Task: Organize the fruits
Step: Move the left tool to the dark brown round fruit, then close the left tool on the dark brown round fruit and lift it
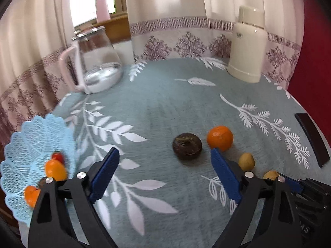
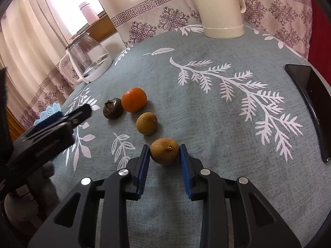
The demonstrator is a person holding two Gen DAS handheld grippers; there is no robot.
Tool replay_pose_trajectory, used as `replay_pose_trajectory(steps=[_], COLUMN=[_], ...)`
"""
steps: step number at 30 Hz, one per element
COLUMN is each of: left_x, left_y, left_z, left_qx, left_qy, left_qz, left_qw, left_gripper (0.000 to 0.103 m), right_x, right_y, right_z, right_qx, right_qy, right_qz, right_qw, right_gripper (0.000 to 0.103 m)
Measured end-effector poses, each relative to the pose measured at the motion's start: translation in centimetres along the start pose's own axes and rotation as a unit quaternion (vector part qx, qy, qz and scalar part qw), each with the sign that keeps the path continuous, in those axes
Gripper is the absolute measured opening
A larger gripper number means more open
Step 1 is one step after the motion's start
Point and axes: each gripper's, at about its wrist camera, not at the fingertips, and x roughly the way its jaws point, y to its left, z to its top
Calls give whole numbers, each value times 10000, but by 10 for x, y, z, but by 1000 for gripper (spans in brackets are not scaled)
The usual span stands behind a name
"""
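Observation:
In the left wrist view my left gripper [image 1: 164, 155] is open above the cloth, with nothing between its fingers. Just ahead lie a dark brown fruit [image 1: 187, 146] and an orange [image 1: 220, 138]. A light blue mesh basket [image 1: 31, 144] at the left table edge holds small orange fruits [image 1: 55, 169] and a red tomato [image 1: 58, 157]. In the right wrist view my right gripper [image 2: 164, 152] is shut on a tan round fruit [image 2: 164, 150] that rests on the cloth. A second tan fruit [image 2: 146, 123], the orange [image 2: 134, 99] and the dark fruit [image 2: 112, 108] lie in a row beyond it.
A glass kettle [image 1: 97, 62] with a white handle stands at the back left, and a cream thermos jug [image 1: 247, 47] at the back right. A flat black object [image 2: 310, 103] lies along the right table edge. Curtains hang close behind the round table [image 2: 206, 82].

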Motion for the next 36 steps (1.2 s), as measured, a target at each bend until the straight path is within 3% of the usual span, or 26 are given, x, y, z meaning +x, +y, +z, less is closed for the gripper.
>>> replay_pose_trajectory(steps=[6,18,24,26,36], left_x=[22,53,61,59,52], left_y=[-3,-6,-9,-10,-7], left_z=[2,3,4,3,1], left_qx=[-61,-149,-122,-106,-226], left_qy=[238,640,774,752,693], left_qz=[-233,-590,-692,-789,-736], left_qw=[9994,9961,9945,9940,9946], left_gripper=[87,69,54,44,44], right_x=[1,2,2,2,2], right_y=[1,0,0,0,0], right_z=[0,-1,-1,-1,-1], right_qx=[-9,5,8,10,9], right_qy=[18,34,33,34,30], right_qz=[35,66,69,72,69], right_qw=[10000,10000,10000,10000,10000], right_gripper=[30,31,31,31,31])
